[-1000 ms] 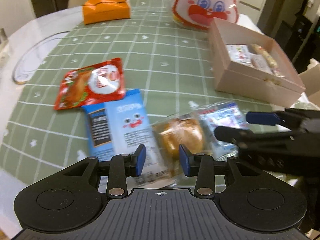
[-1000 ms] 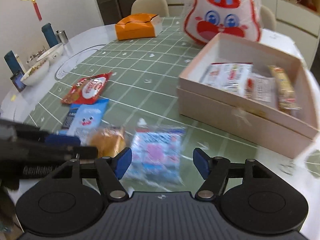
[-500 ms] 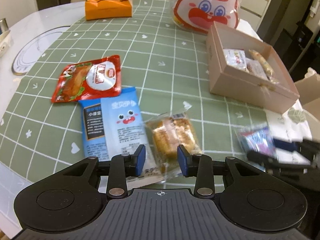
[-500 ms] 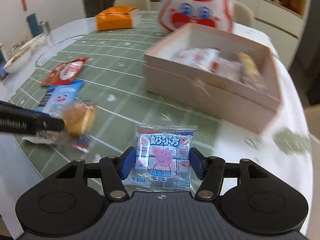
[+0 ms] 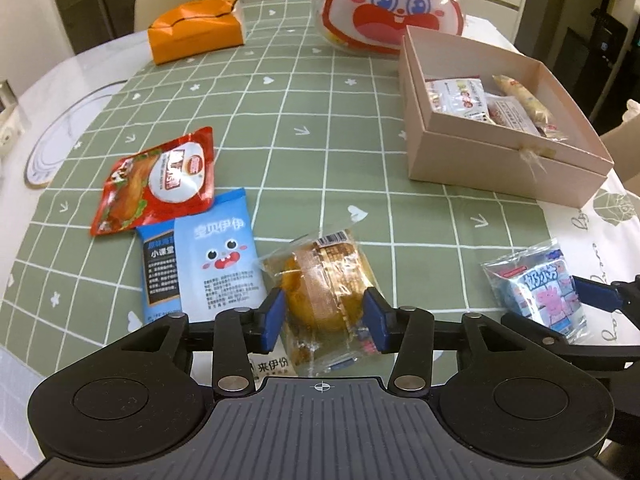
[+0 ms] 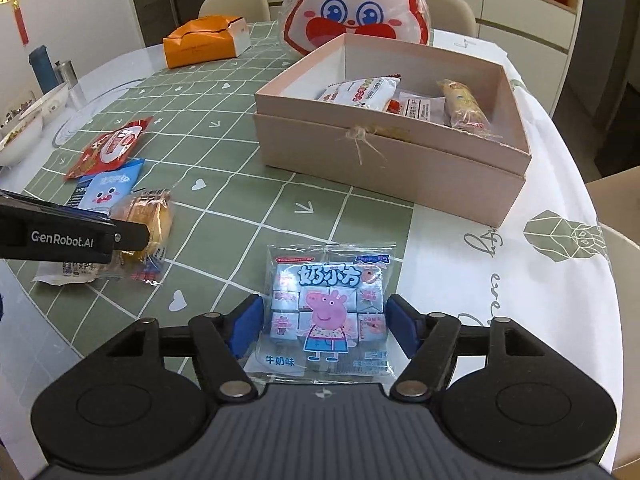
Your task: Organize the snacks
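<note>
Since a moment ago your left gripper [image 5: 324, 318] has spread its fingers from a narrow gap to either side of the wrapped bun [image 5: 322, 286], which lies on the green checked cloth of the desk [image 5: 320, 120], partly over the blue snack packet [image 5: 200, 256]; the blue pads sit right at the bun's sides, but you cannot tell whether they press it. Your right gripper [image 6: 324, 328] holds its fingers clamped on the pig-printed candy bag [image 6: 328, 304], down near the white edge of the desk, in front of the pink box [image 6: 384, 160]. That box stands open with three wrapped snacks inside: a white packet [image 6: 362, 92], a flat white one [image 6: 420, 106] and a long roll [image 6: 462, 108]. Left of the bun, a red chicken packet [image 5: 160, 178] overlaps the top of the blue one. Farther back you see an orange box [image 5: 196, 28] and a rabbit-face bag [image 5: 394, 4].
</note>
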`<control>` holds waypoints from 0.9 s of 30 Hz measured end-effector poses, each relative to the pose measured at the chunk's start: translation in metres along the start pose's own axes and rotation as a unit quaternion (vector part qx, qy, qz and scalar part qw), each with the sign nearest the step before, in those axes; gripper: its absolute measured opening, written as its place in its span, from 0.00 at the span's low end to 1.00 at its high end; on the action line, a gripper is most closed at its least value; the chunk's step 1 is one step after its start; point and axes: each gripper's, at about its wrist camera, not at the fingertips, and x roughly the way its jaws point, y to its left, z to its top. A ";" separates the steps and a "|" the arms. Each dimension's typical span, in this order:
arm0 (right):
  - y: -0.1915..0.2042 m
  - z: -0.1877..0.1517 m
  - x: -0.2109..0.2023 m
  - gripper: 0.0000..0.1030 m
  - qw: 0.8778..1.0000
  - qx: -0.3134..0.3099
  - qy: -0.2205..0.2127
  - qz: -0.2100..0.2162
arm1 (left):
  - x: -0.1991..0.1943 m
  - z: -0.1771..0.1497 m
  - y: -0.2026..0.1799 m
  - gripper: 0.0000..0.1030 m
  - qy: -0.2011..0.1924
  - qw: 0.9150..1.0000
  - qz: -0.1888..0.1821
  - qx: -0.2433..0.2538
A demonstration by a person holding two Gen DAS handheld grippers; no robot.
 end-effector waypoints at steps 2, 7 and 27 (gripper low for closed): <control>0.001 -0.002 0.000 0.70 1.000 -0.002 -0.005 -0.001 | 0.001 0.001 0.001 0.49 0.004 1.000 -0.005 -0.004; 0.005 -0.009 0.002 0.78 1.000 -0.015 -0.023 -0.013 | -0.002 -0.003 0.005 0.46 0.001 1.000 -0.021 -0.010; 0.001 -0.026 0.003 0.98 0.997 0.005 -0.073 -0.032 | -0.038 -0.024 0.014 0.39 -0.018 0.997 -0.048 -0.054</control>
